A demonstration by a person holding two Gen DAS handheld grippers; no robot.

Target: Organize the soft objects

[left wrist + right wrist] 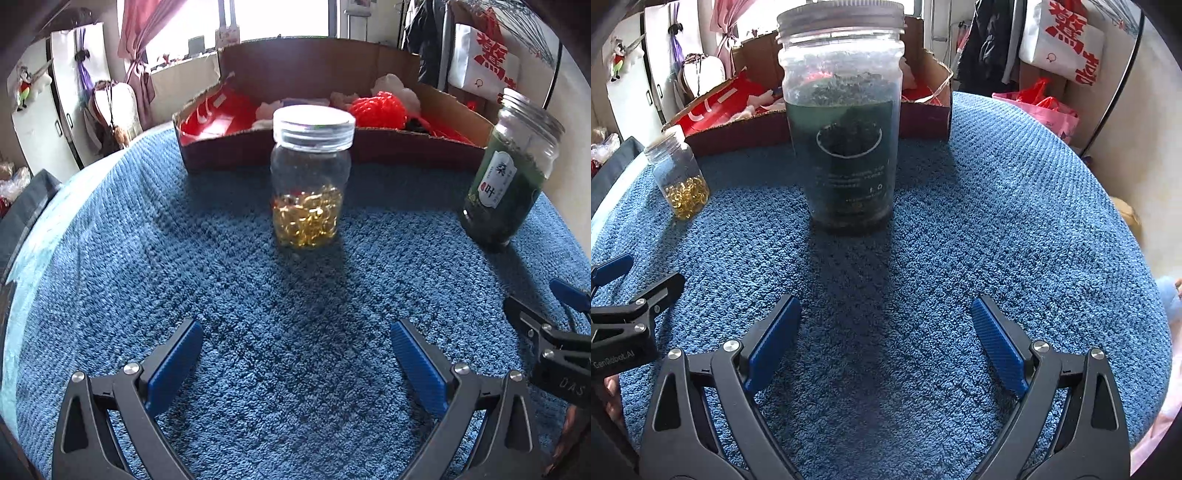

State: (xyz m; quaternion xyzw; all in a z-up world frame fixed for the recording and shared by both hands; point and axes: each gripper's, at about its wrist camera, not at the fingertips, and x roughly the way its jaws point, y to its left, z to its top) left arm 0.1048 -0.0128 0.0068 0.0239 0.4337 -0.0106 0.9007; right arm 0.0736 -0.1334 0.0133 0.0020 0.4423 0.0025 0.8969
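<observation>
A clear jar of yellow capsules (311, 177) with a clear lid stands on the blue towel (258, 295), straight ahead of my open, empty left gripper (295, 332). A taller jar of dark green tea leaves (842, 122) with a metal lid stands ahead of my open, empty right gripper (886, 310). The tea jar also shows in the left wrist view (513, 170), and the capsule jar in the right wrist view (679, 177). Behind both jars a cardboard box (369, 147) holds soft things, among them a red knitted ball (376, 109).
The right gripper (554, 332) shows at the right edge of the left wrist view; the left gripper (624, 314) shows at the left edge of the right wrist view. A white bag with red print (1067, 40) and pink bags (1045, 107) lie beyond the towel's right edge.
</observation>
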